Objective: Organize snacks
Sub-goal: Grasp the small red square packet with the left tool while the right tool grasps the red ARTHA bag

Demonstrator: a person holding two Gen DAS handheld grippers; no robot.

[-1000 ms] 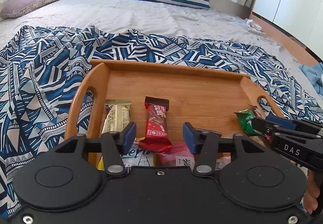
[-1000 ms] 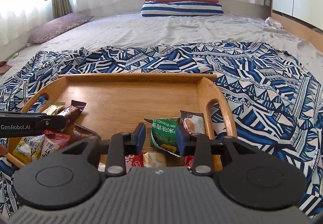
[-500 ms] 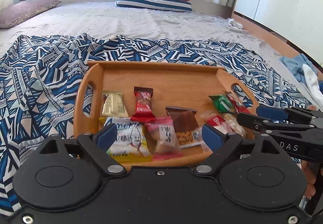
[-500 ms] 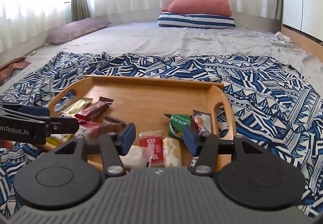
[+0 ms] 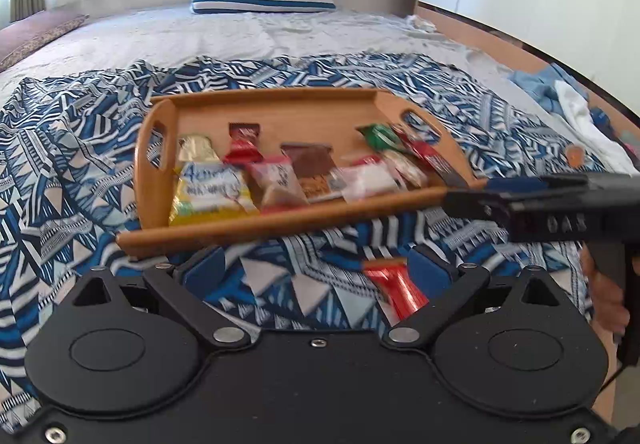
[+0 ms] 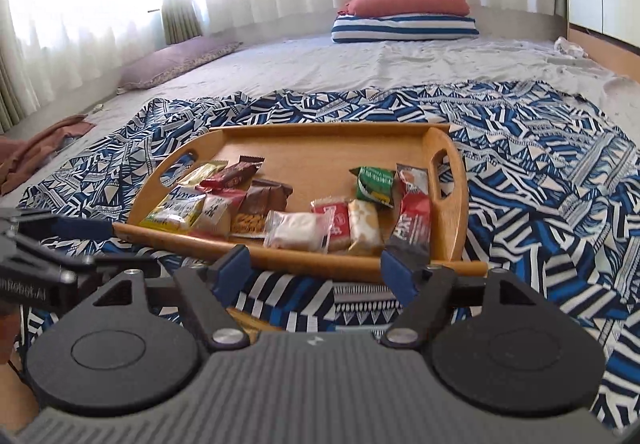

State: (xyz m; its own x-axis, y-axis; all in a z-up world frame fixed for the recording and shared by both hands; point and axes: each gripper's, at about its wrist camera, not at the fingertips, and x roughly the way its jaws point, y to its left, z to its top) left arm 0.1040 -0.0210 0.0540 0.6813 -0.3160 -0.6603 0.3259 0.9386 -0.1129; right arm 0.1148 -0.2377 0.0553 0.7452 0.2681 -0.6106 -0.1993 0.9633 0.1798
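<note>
Step in hand: I judge it is picking up the stray red snack bar (image 5: 394,290), the only snack I can see lying off the wooden tray (image 5: 280,222).
Where it lies: low and right of centre in my left wrist view, on the blue patterned blanket (image 5: 280,276), just beside my right-hand blue fingertip (image 5: 426,276).
Left gripper (image 5: 316,270): jaws spread wide, holding nothing.
Right gripper (image 6: 316,270): also spread and empty, pointed at the tray's near rim.
Tray contents: yellow packet (image 5: 210,191), brown packet (image 5: 312,169), green packet (image 5: 378,135) and others, in a loose row.
How to do it well: I should shift right to centre the bar between my pads, come down flat, and pinch across its narrow width.
Risk: the soft blanket may bunch into the pinch.
</note>
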